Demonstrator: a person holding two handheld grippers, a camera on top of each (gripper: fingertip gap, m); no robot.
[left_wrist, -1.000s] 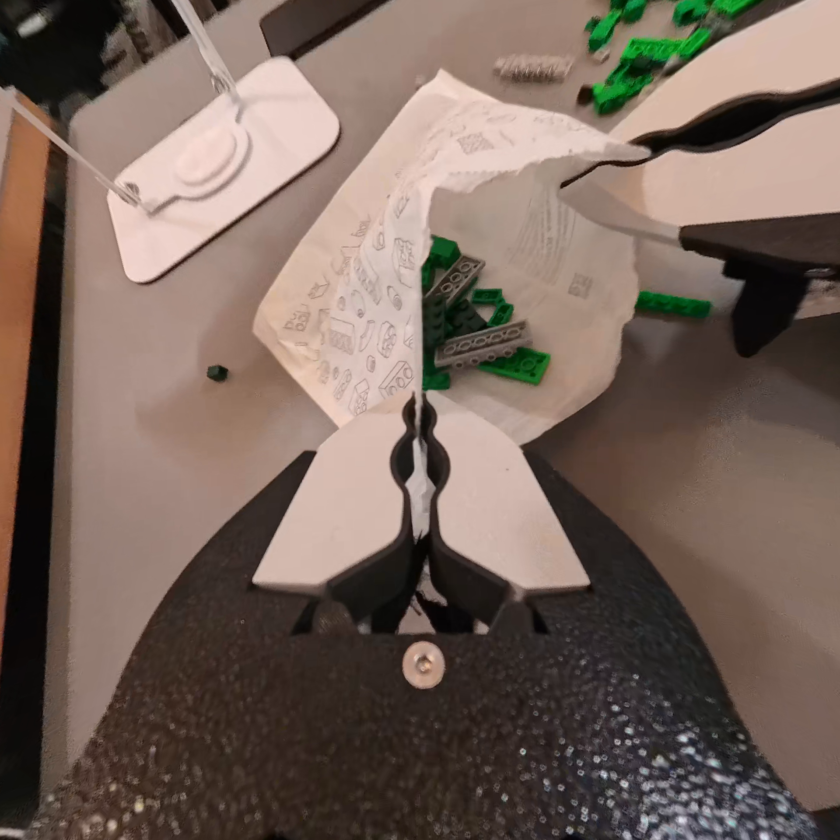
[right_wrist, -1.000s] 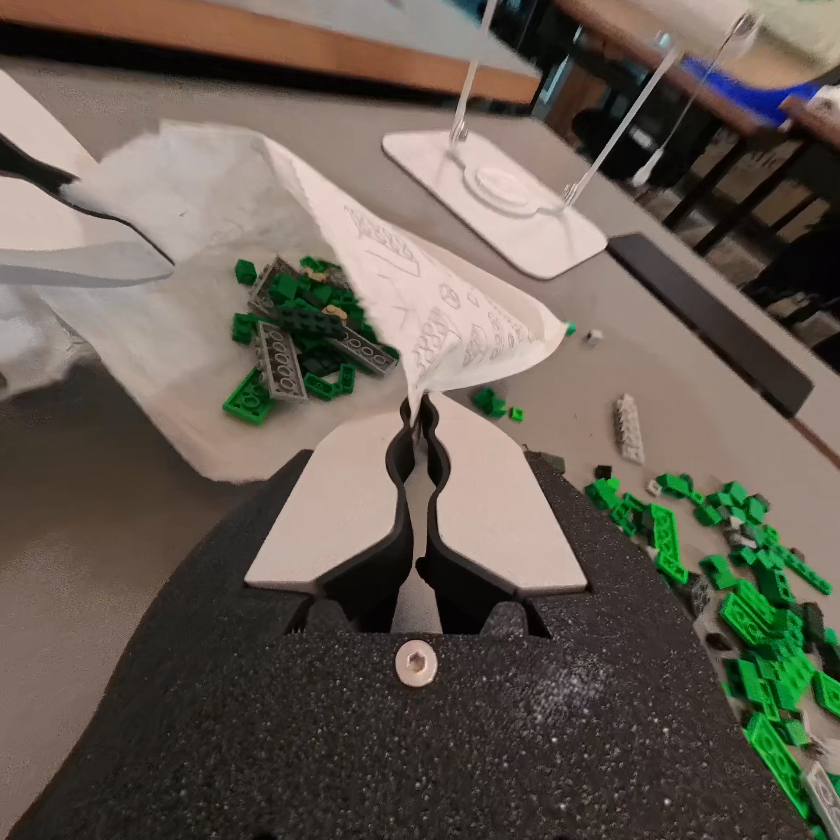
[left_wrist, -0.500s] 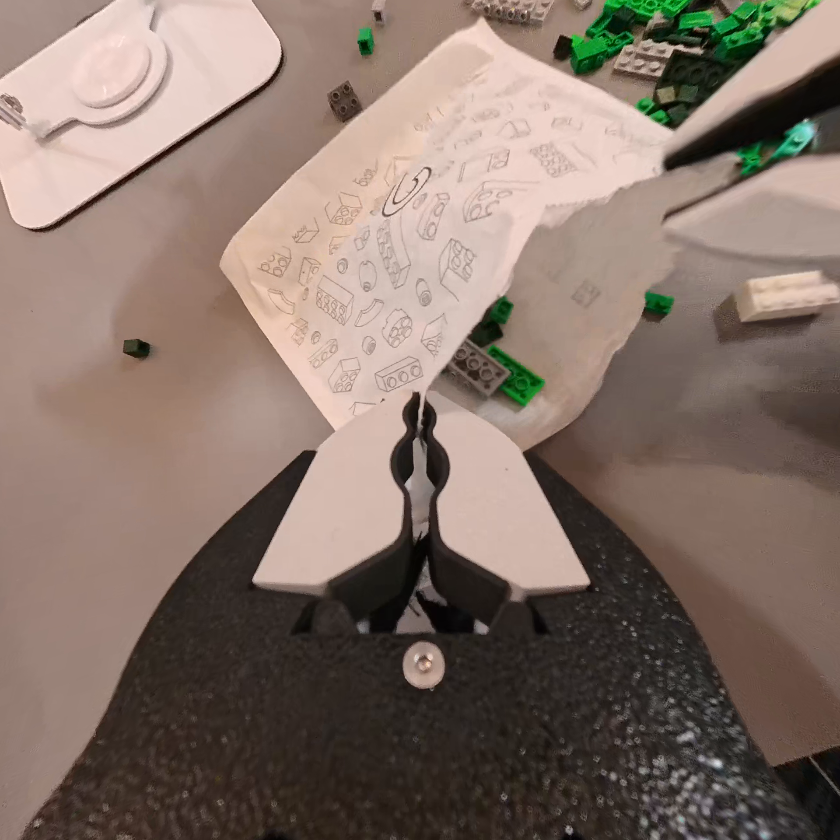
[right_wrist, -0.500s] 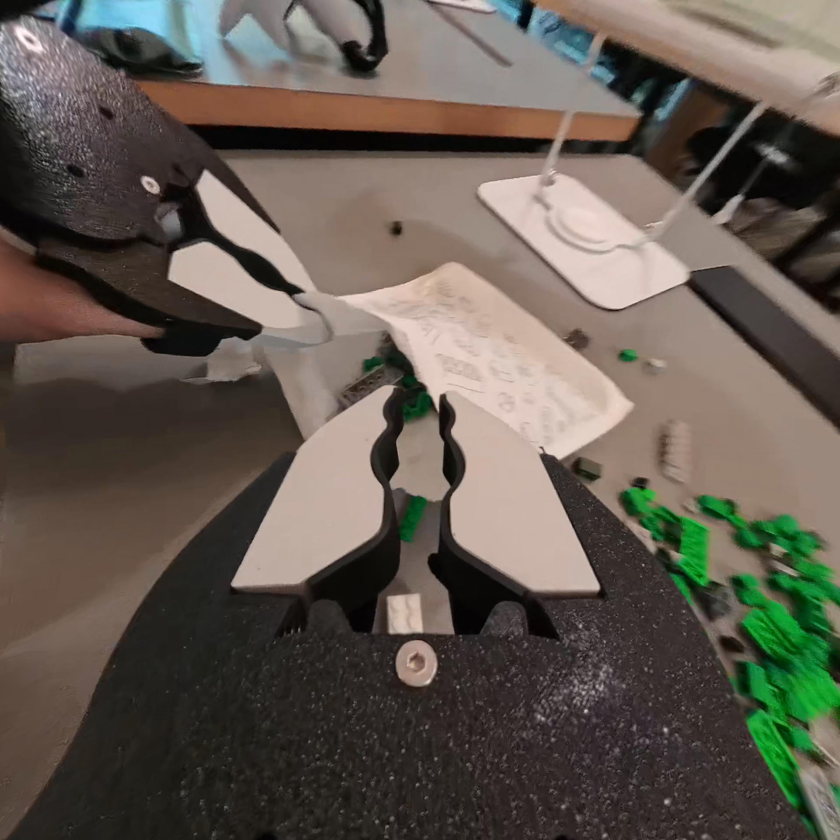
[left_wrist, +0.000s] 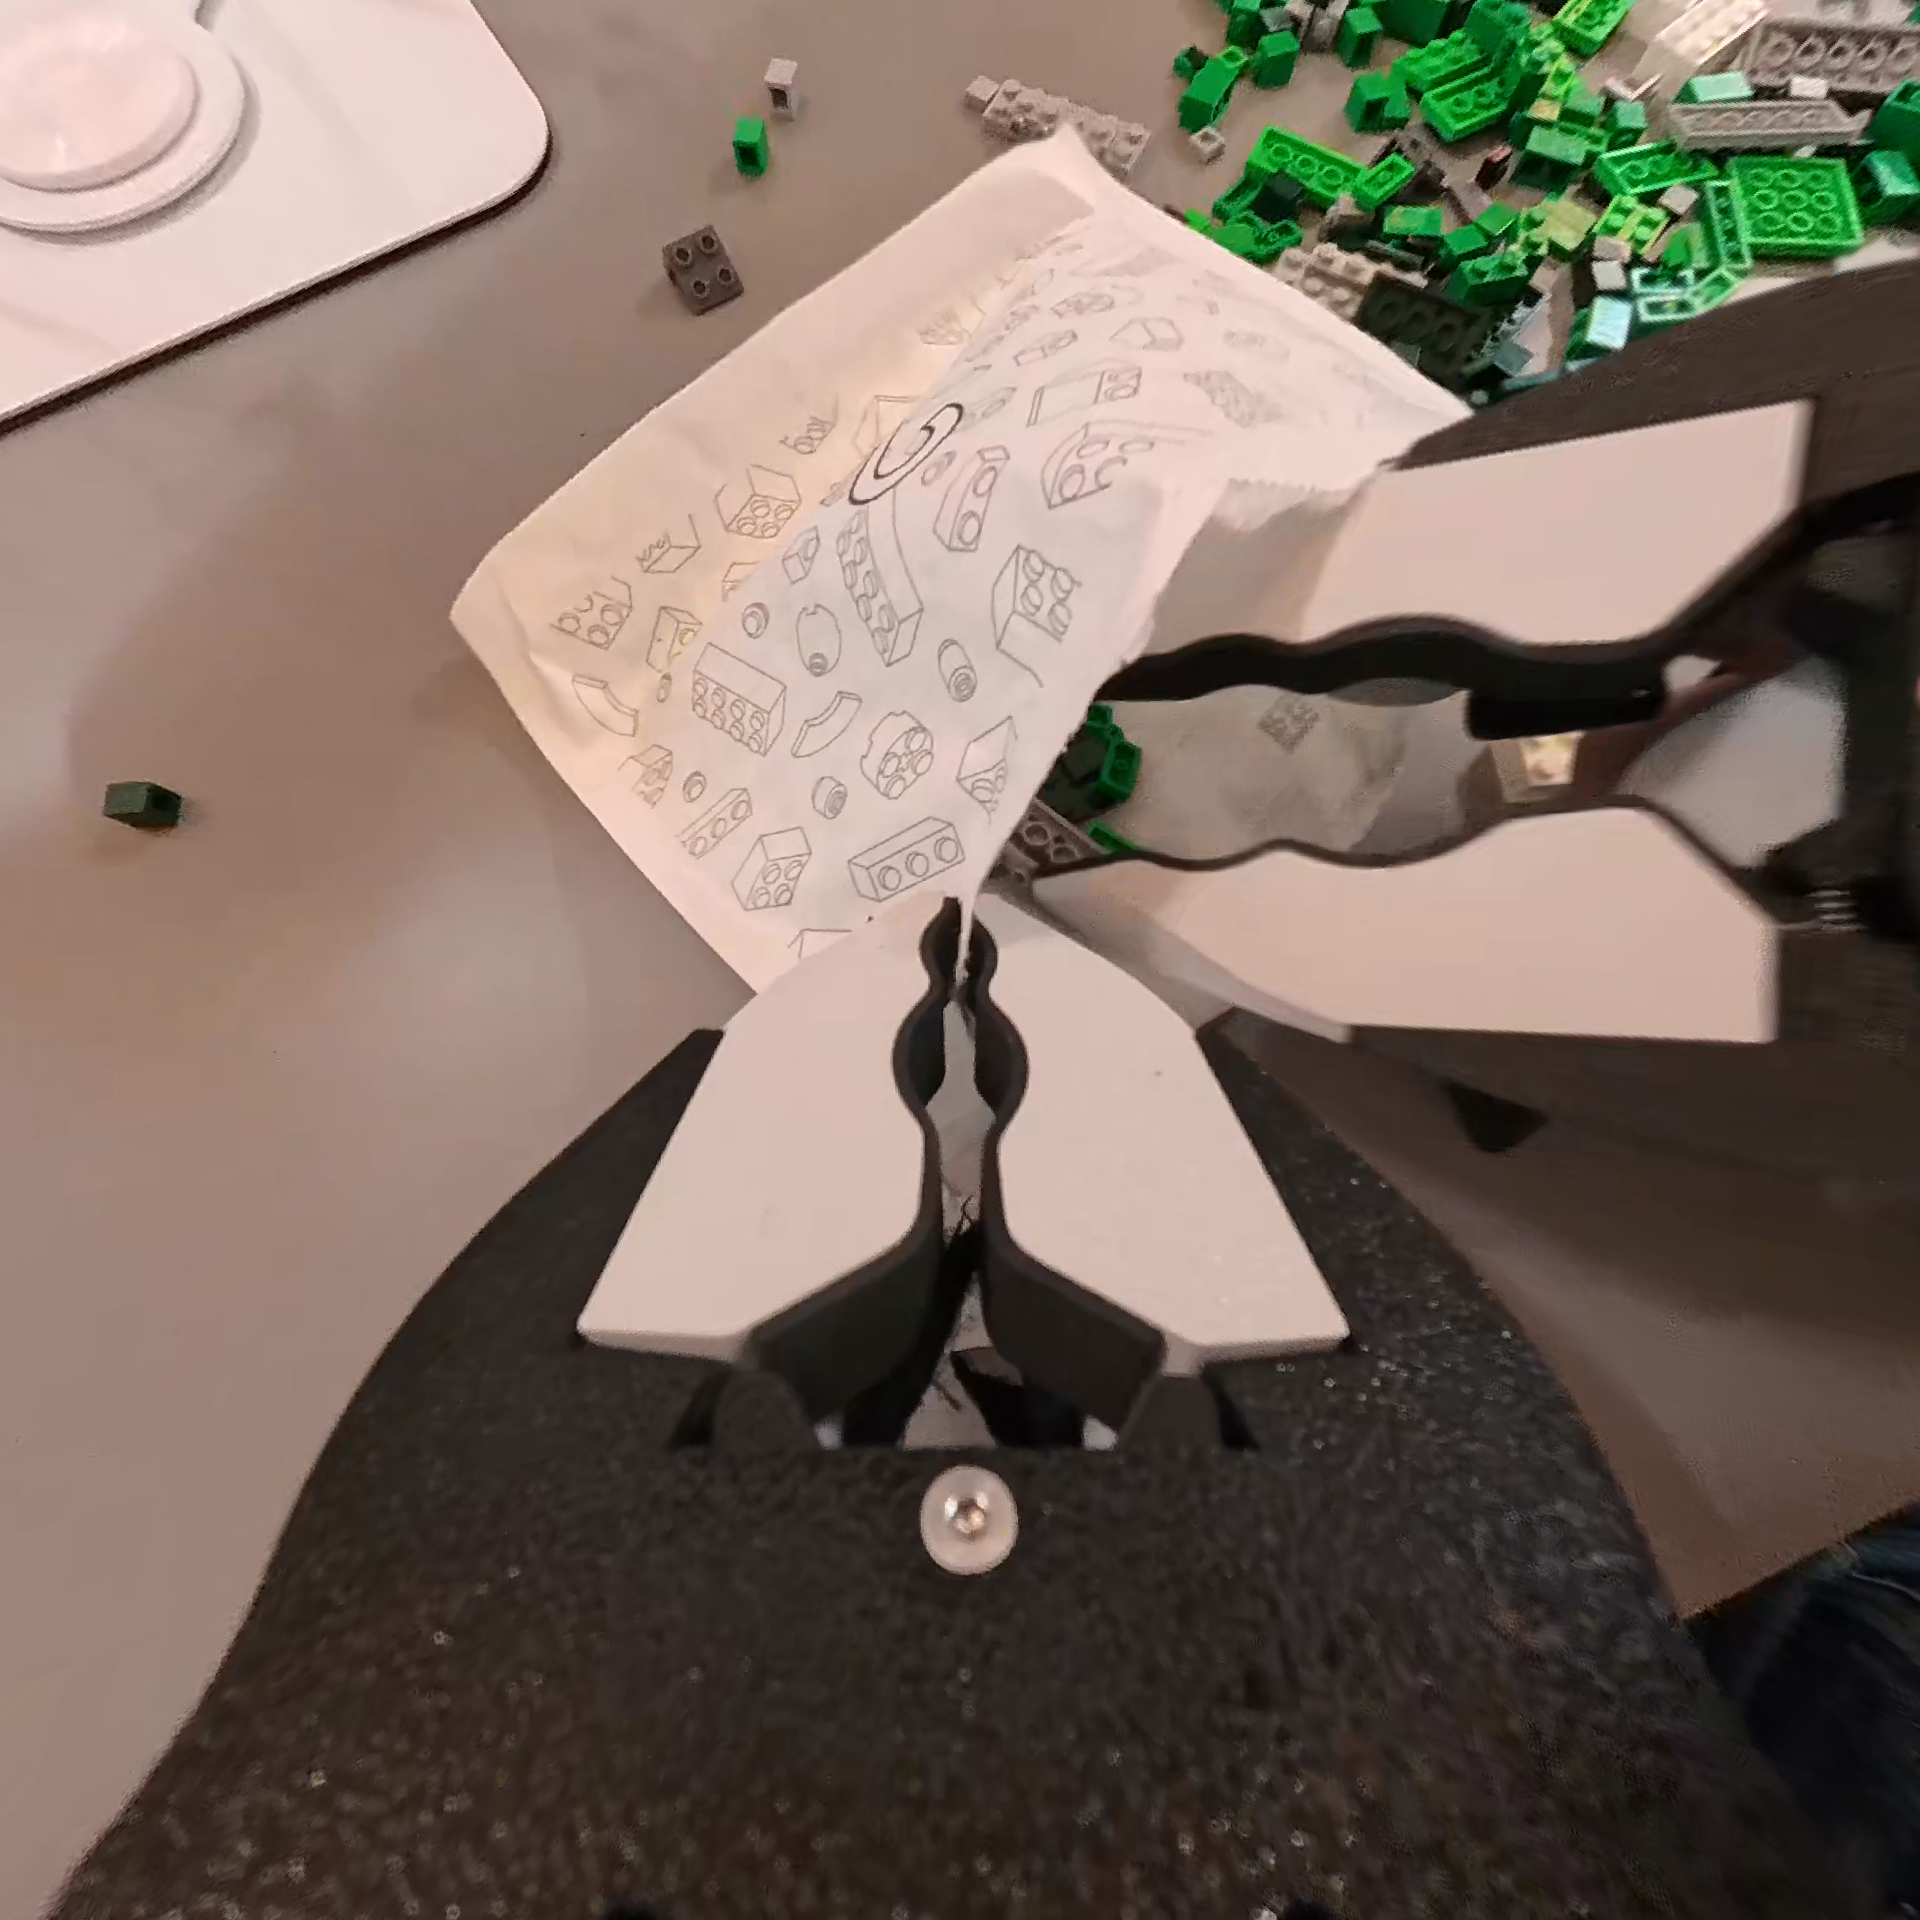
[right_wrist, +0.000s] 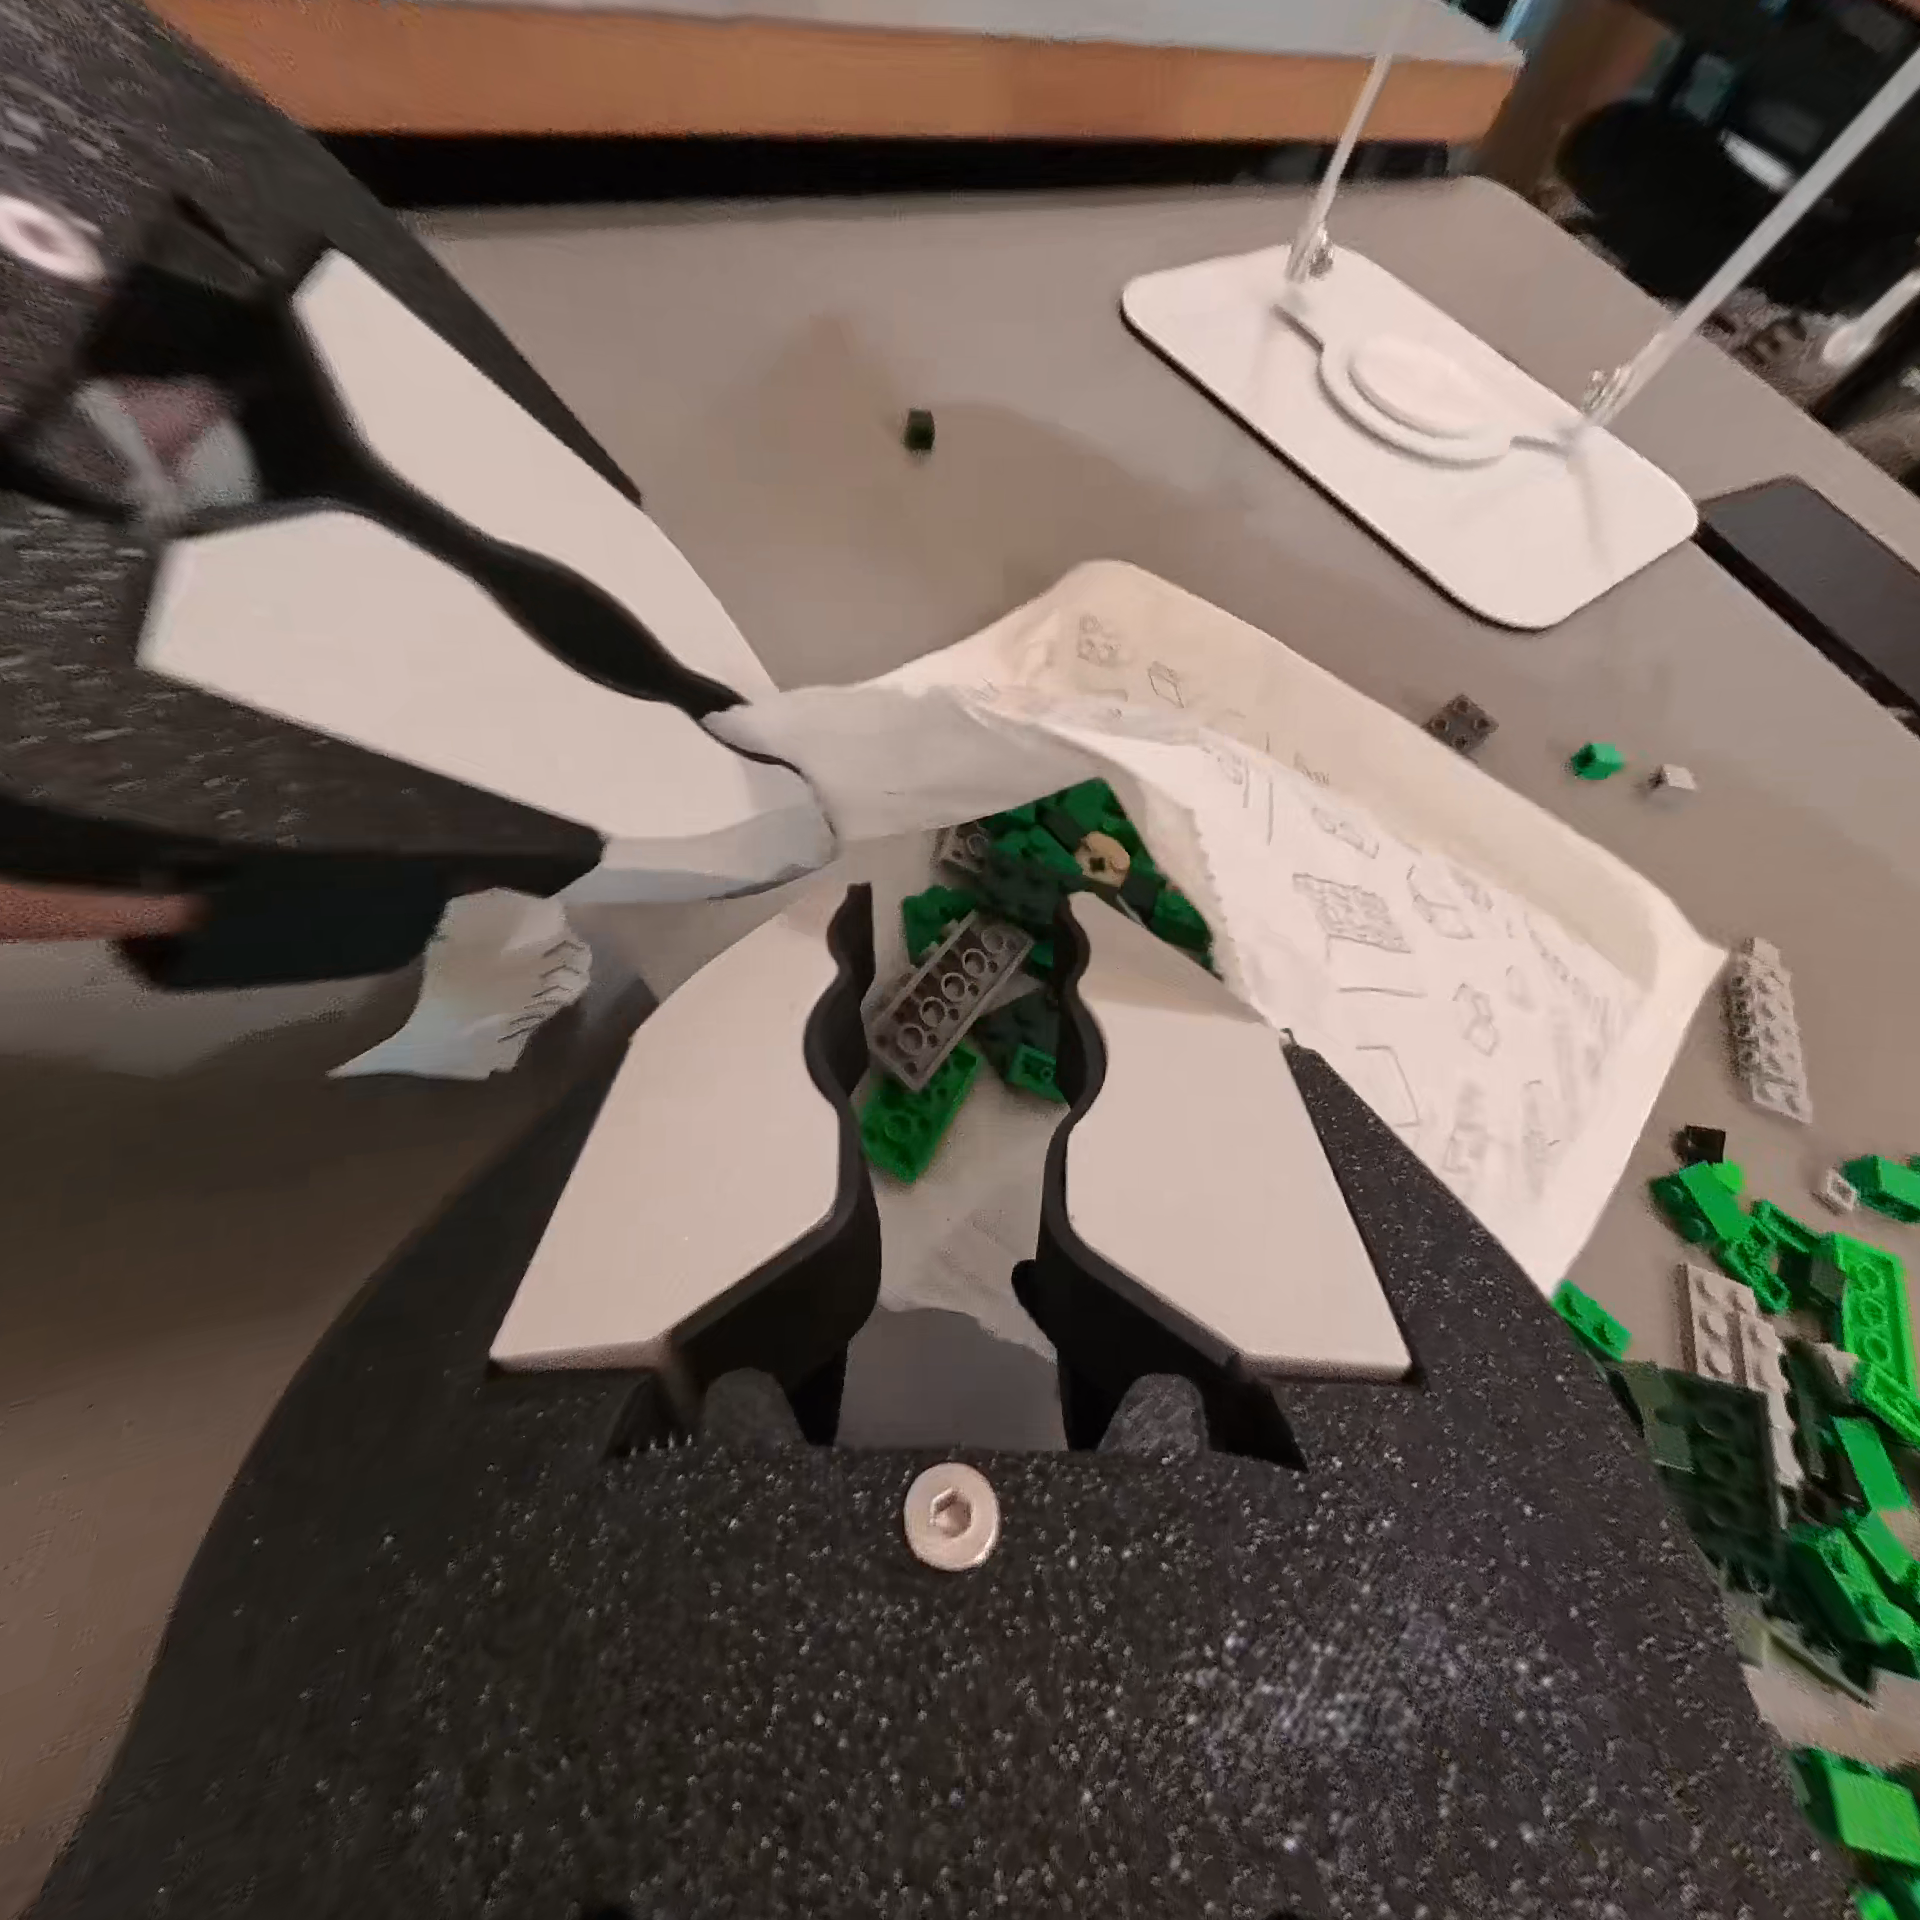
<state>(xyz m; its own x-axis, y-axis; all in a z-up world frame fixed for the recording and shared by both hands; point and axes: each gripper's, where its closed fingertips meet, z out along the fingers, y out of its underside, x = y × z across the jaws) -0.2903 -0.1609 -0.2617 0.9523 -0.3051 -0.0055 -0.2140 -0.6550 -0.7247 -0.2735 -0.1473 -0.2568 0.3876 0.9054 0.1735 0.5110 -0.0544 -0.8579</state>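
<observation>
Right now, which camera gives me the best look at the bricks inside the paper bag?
The right wrist view: it looks straight into the bag's open mouth, showing the bricks inside between the open right gripper. In the left wrist view the paper bag, pinched by the left gripper, hides all but a few bricks at its edge.

Torn white paper bag (left_wrist: 883, 665), lifted open.

A white stand base (right_wrist: 1455, 416) and loose green bricks (left_wrist: 1662, 187) lie on the grey table (left_wrist: 260, 935).
</observation>
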